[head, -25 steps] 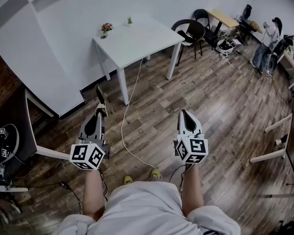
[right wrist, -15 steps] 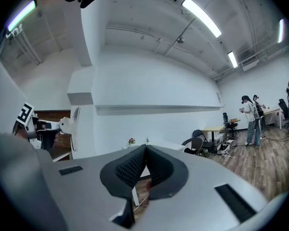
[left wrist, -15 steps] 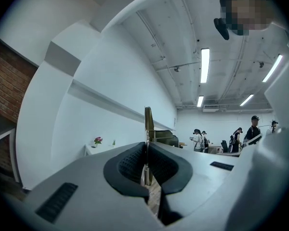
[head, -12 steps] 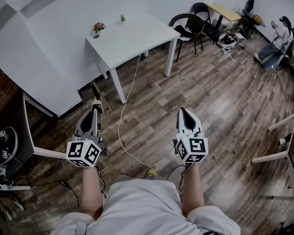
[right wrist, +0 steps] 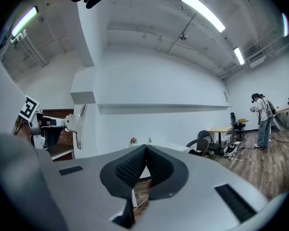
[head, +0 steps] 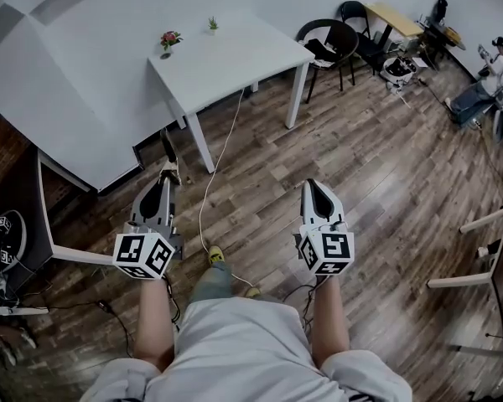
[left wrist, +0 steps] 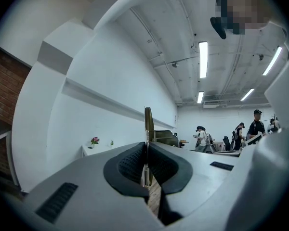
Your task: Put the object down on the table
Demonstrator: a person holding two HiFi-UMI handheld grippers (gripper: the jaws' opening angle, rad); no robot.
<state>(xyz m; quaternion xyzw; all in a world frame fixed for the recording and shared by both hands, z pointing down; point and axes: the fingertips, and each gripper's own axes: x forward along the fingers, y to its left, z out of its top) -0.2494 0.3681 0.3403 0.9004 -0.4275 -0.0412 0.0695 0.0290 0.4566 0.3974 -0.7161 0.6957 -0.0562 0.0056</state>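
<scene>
Well, the object [left wrist: 148, 121], a thin dark flat strip, stands up out of the left gripper [head: 169, 182], whose fingers are pinched tight on its lower end, well short of the white tabletop [head: 226, 57]. It looks light, stiff and slim, likely to swivel, so low on its flat faces seems the right hold. Equally short of the tabletop, the right gripper [head: 313, 193] has its fingers closed on nothing.

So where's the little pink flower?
In the head view it's at the top left: the pink flower stands on the far edge of the white table, beside a small green plant.
</scene>
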